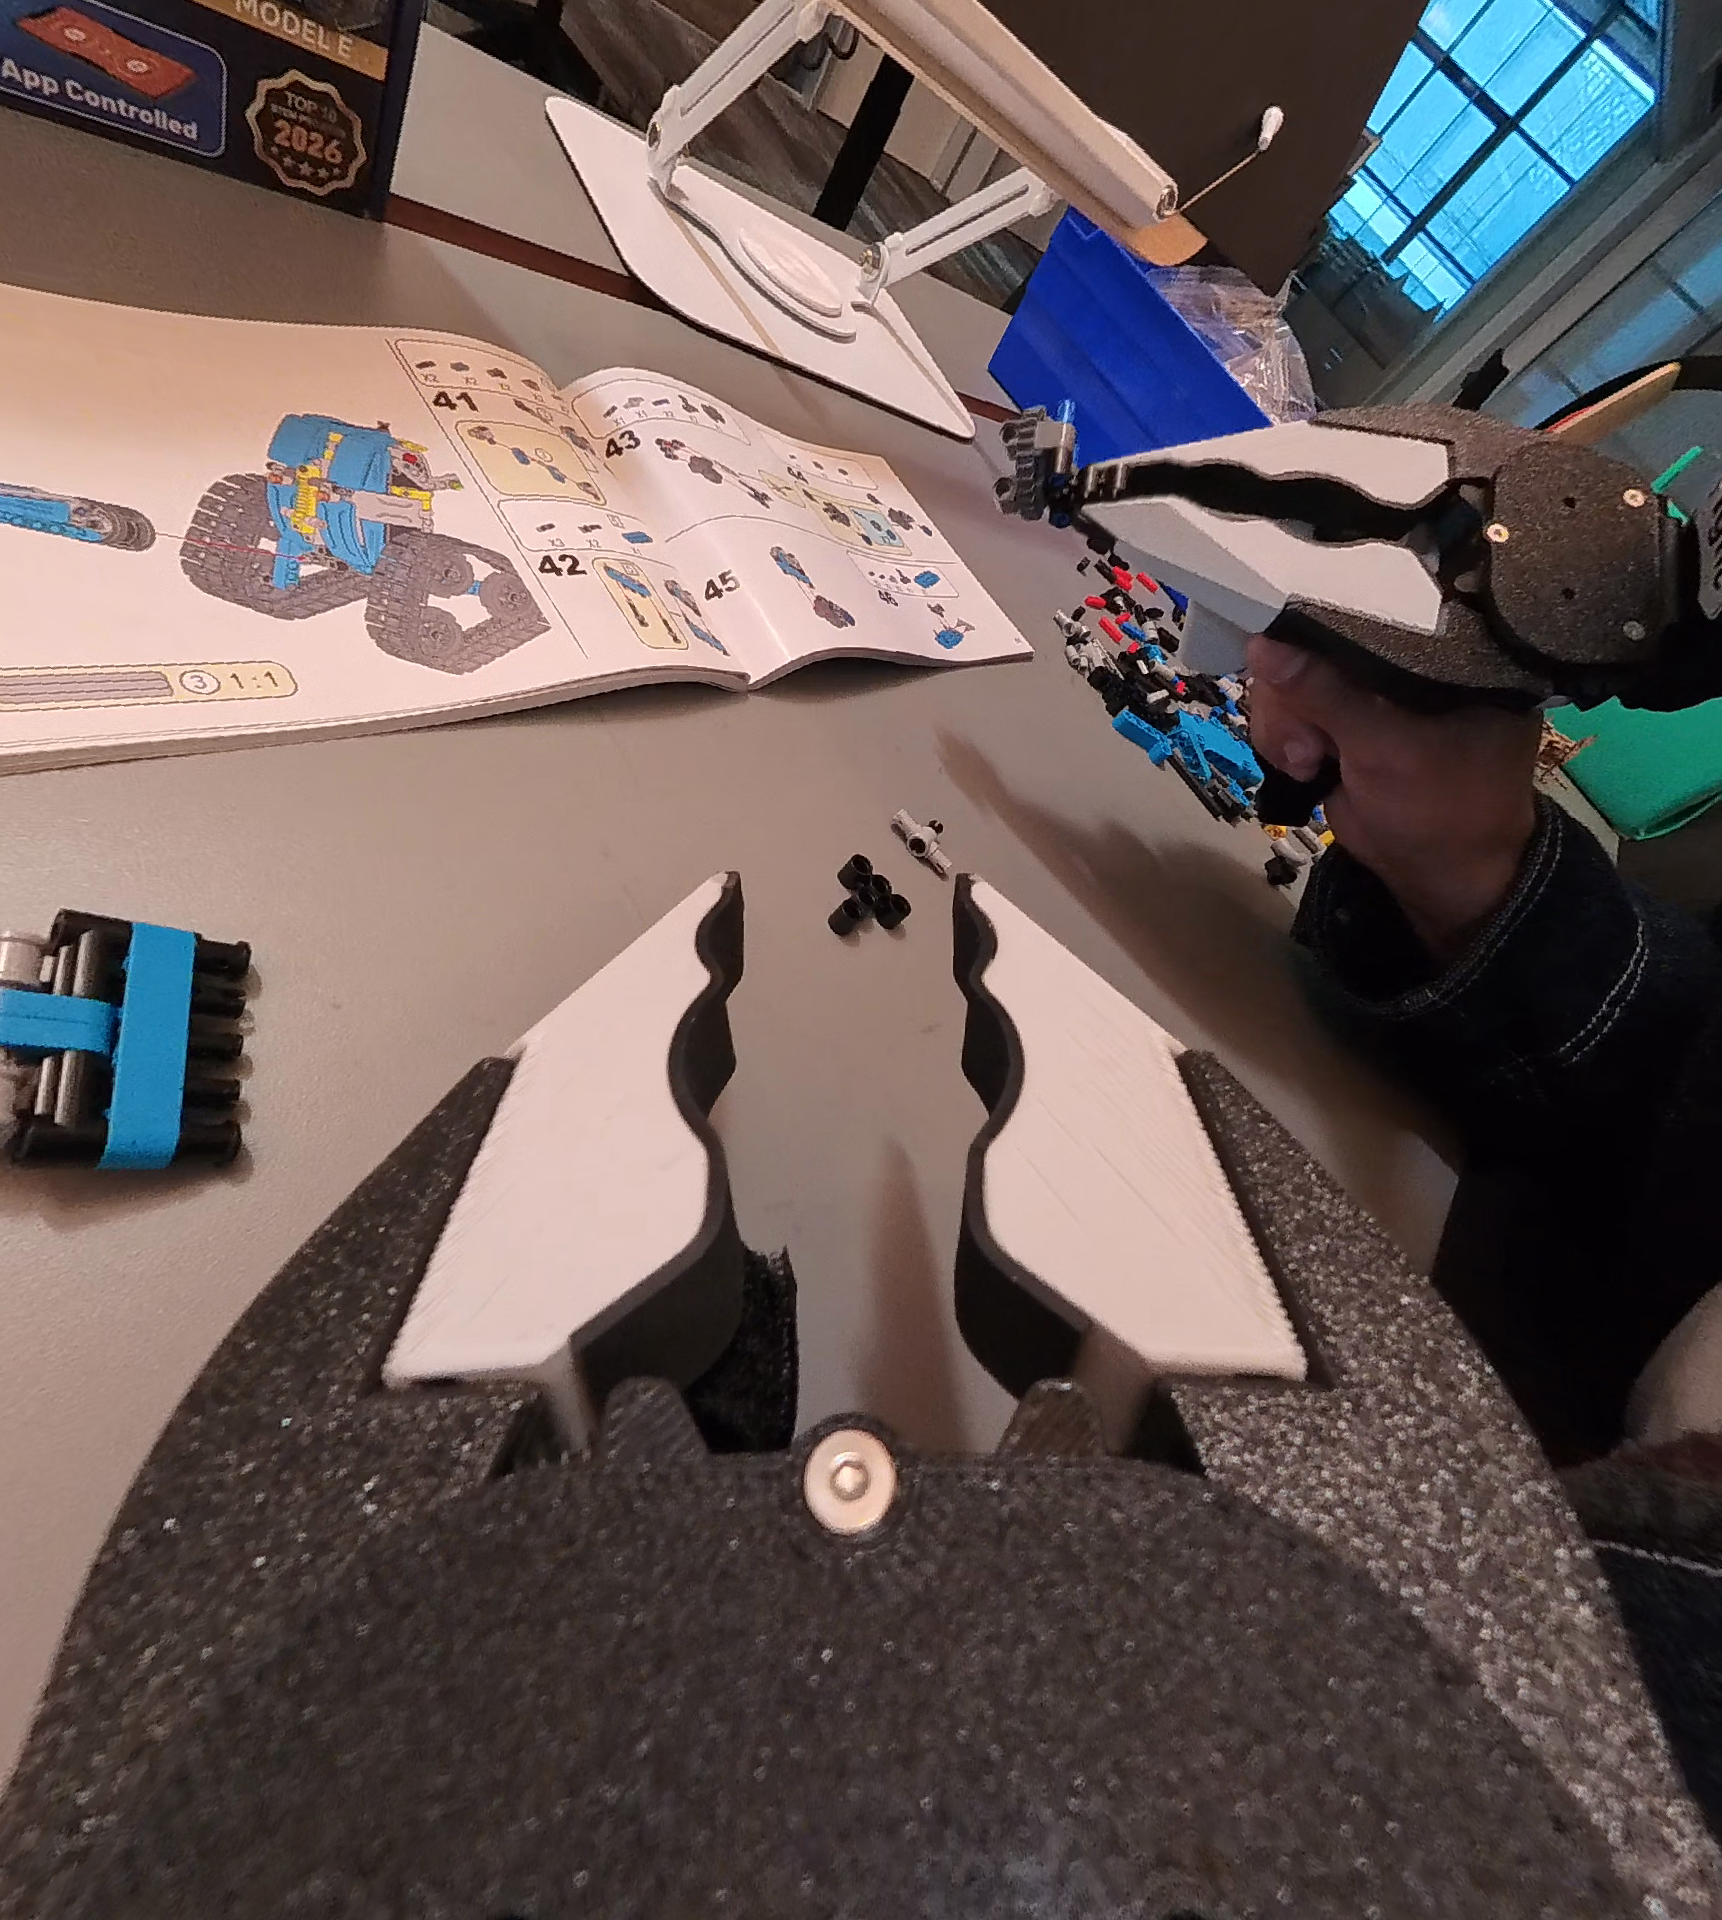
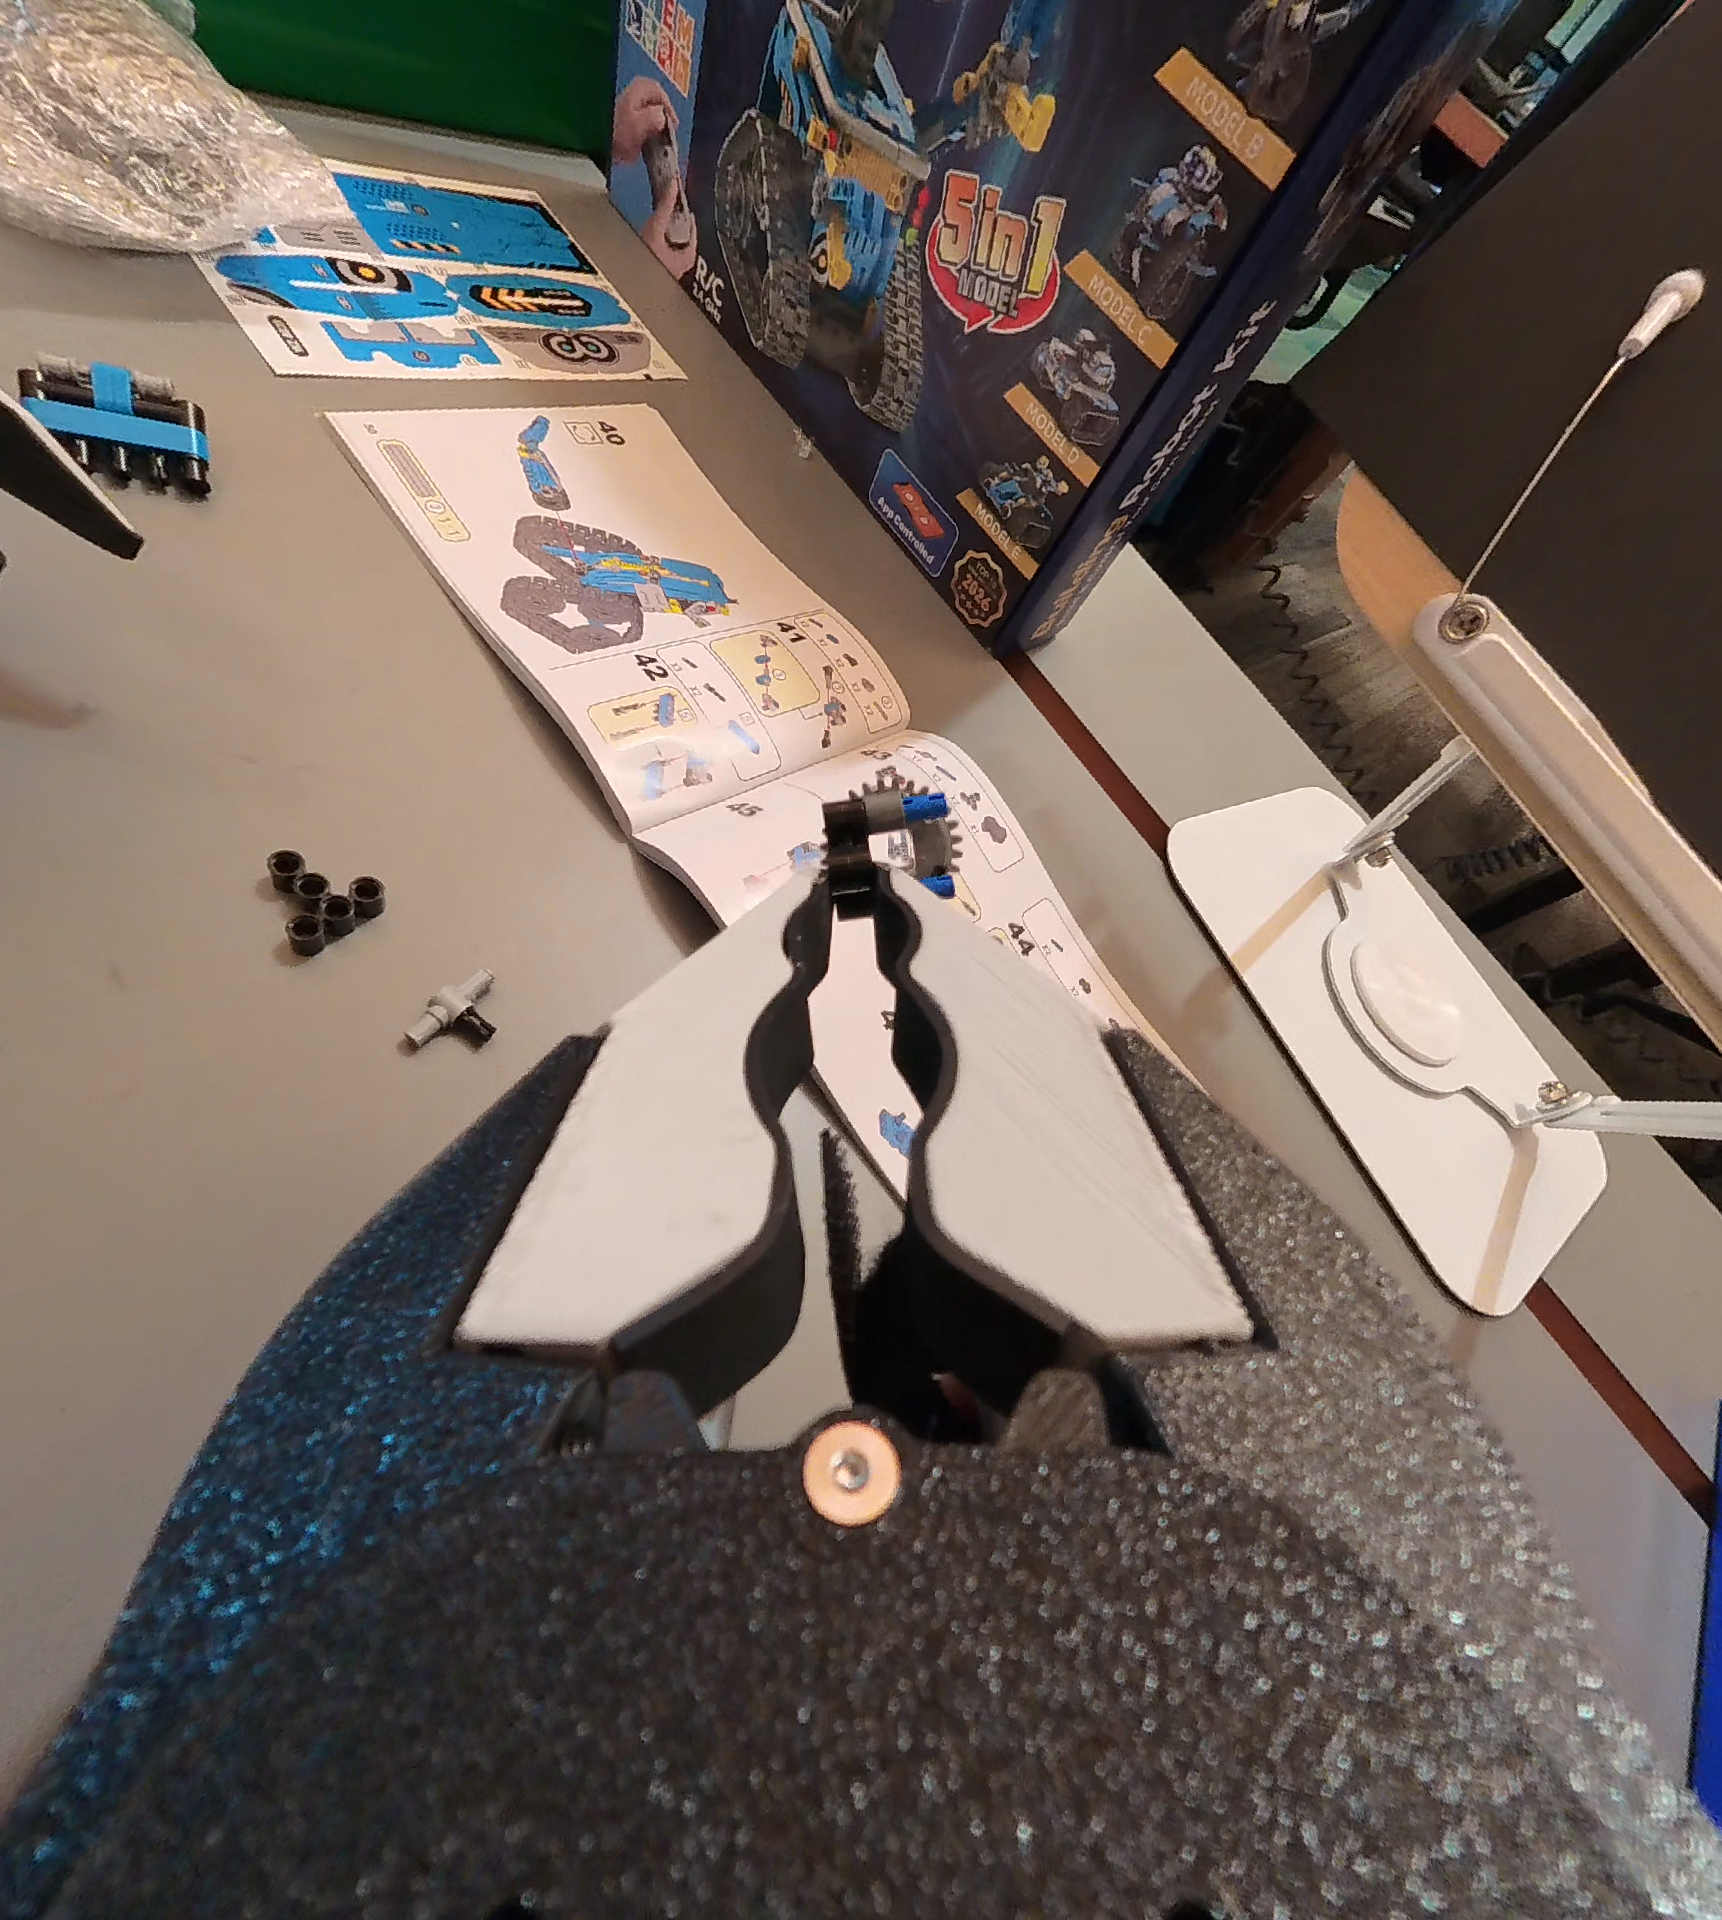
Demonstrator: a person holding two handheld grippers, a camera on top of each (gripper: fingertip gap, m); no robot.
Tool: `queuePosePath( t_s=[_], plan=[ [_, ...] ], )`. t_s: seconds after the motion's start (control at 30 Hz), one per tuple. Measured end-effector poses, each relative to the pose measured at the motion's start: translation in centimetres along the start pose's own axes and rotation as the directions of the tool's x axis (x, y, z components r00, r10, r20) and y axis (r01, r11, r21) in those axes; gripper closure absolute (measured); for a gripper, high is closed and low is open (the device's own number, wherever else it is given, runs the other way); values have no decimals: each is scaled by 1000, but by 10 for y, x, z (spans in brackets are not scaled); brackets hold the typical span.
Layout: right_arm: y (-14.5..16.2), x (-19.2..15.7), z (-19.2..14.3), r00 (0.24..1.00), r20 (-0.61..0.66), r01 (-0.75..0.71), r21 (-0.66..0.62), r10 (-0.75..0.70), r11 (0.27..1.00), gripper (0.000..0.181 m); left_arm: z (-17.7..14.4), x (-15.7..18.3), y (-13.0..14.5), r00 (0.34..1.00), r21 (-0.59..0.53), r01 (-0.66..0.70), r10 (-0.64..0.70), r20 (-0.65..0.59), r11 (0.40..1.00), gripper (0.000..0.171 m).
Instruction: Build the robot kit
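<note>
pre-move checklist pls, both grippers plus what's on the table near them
1. Right gripper shut on the small gear assembly: ok, pinched at the fingertips.
2. Gear assembly clear of the table: ok, held above the open instruction booklet.
3. Left gripper open and empty: ok.
4. Cluster of black bushings just ahead of the left fingers, untouched: ok.
5. Small grey connector lies apart from the bushings: ok.
6. Blue and black subassembly out of both grippers' way: ok, off to the left.
7. Grip firmness on the gear assembly: cannot tell.
</note>
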State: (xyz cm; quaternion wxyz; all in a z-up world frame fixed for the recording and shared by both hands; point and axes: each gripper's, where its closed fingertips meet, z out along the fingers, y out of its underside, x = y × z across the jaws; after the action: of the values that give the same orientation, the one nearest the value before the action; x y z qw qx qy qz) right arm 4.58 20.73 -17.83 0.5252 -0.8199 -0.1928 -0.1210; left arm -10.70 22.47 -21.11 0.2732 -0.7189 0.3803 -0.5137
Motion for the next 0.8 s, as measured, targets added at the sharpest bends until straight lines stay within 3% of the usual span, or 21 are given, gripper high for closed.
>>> queuePosePath(
  t_s=[0.23, 0.33, 0.4, 0.47, 0.57, 0.7, 0.8],
  plan=[
    [10, -13, 8, 999, 54, -8, -11, 9, 1000, 174, 0, 0, 0, 1000, -1, 0, 0, -1, 1000, 131],
    [10, -25, 10, 989, 133, -64, 4, 63, 998, 174, 0, 0, 0, 1000, 1, 2, -2, -4, 1000, 131],
    [4, -35, 8, 955, 251, -170, 37, 156, 985, 174, -1, 1, 0, 1000, 3, 3, -3, -7, 1000, 131],
    [-11, -54, -2, 850, 458, -330, 76, 261, 941, 174, -1, 1, -1, 1000, 5, 4, -4, -10, 1000, 131],
    [-34, -67, -19, 575, 701, -597, 8, 422, 802, 173, -1, 1, 0, 1000, 1, 6, -6, -11, 1000, 131],
    [-34, -56, -17, 366, 752, -757, -101, 548, 645, 174, -1, 1, -1, 1000, 8, 12, -12, -14, 1000, 131],
    [-25, -50, -11, 267, 738, -807, -181, 620, 562, 173, -2, 1, -1, 1000, 7, 11, -10, -15, 1000, 131]
  ],
)
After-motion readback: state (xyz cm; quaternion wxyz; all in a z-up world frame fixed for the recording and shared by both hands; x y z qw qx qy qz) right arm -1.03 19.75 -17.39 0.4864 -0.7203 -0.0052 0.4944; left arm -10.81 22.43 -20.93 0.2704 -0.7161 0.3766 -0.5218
